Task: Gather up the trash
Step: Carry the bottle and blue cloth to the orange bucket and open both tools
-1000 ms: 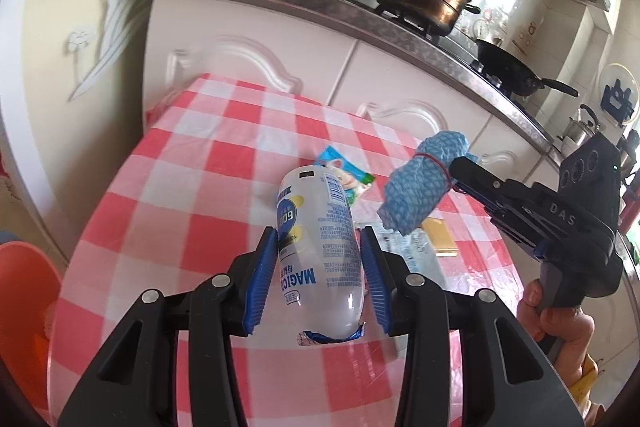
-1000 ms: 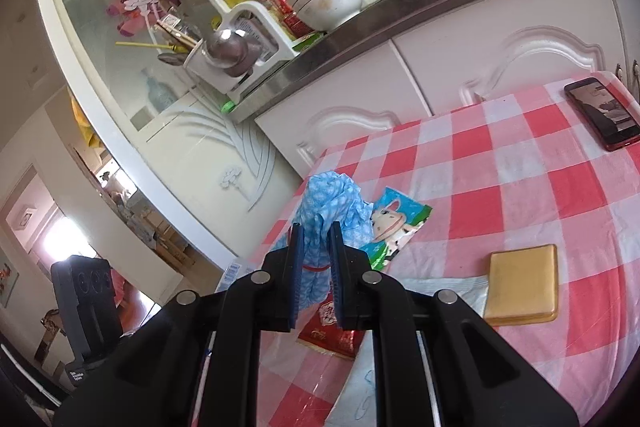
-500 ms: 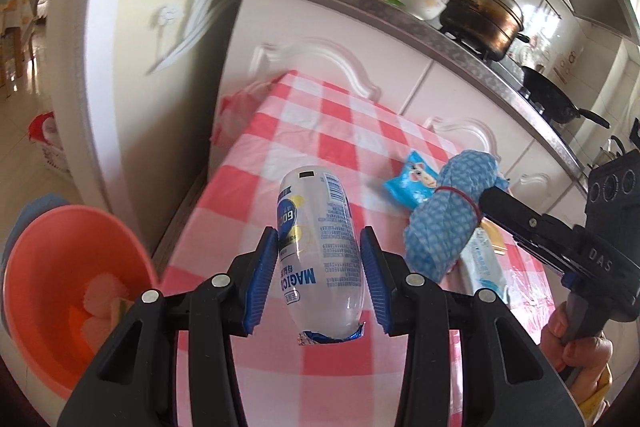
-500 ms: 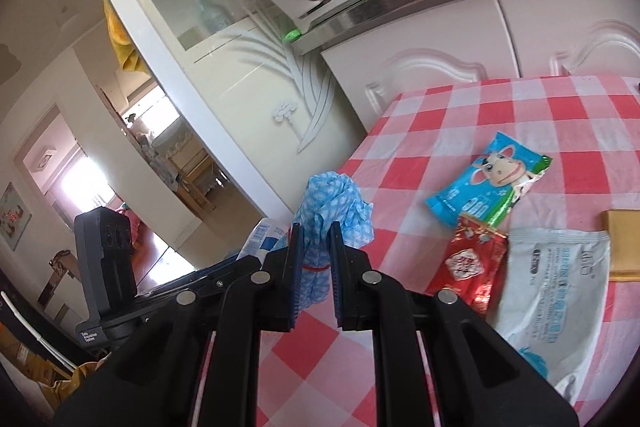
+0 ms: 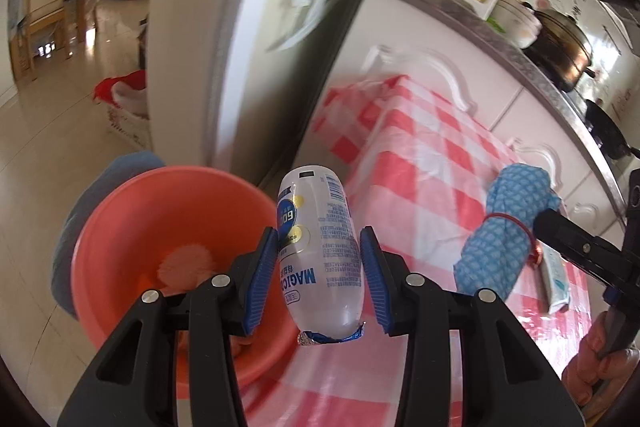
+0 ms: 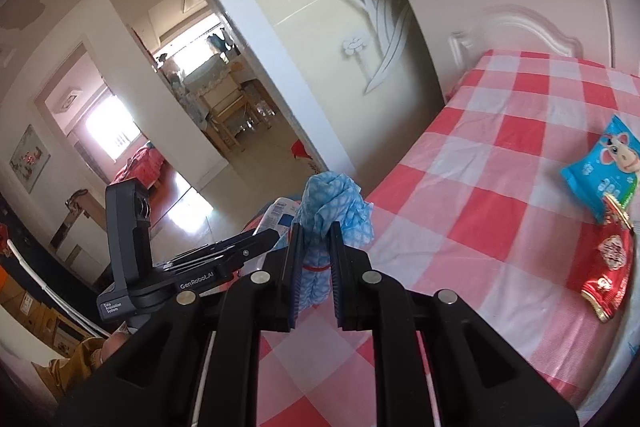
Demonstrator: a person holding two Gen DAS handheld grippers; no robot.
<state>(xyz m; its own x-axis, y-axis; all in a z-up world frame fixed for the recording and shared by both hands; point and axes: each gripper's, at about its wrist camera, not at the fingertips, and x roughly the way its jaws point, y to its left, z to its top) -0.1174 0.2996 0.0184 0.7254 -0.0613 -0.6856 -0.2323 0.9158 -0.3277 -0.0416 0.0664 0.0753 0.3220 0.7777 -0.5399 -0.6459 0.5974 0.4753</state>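
My left gripper is shut on a clear plastic bottle with a blue label, held at the table's left edge, just right of an orange bin on the floor. My right gripper is shut on a blue cloth bundle tied with a red band; the bundle also shows in the left wrist view. It hangs over the table's left edge. The bottle's tip shows in the right wrist view behind the bundle.
The red-and-white checked table carries a blue snack packet, a red wrapper and a white packet. White cabinets and a counter with pots stand behind. A doorway opens to the left.
Both grippers have swung left off the table toward the floor with their loads. The orange bin has come much closer under the bottle.
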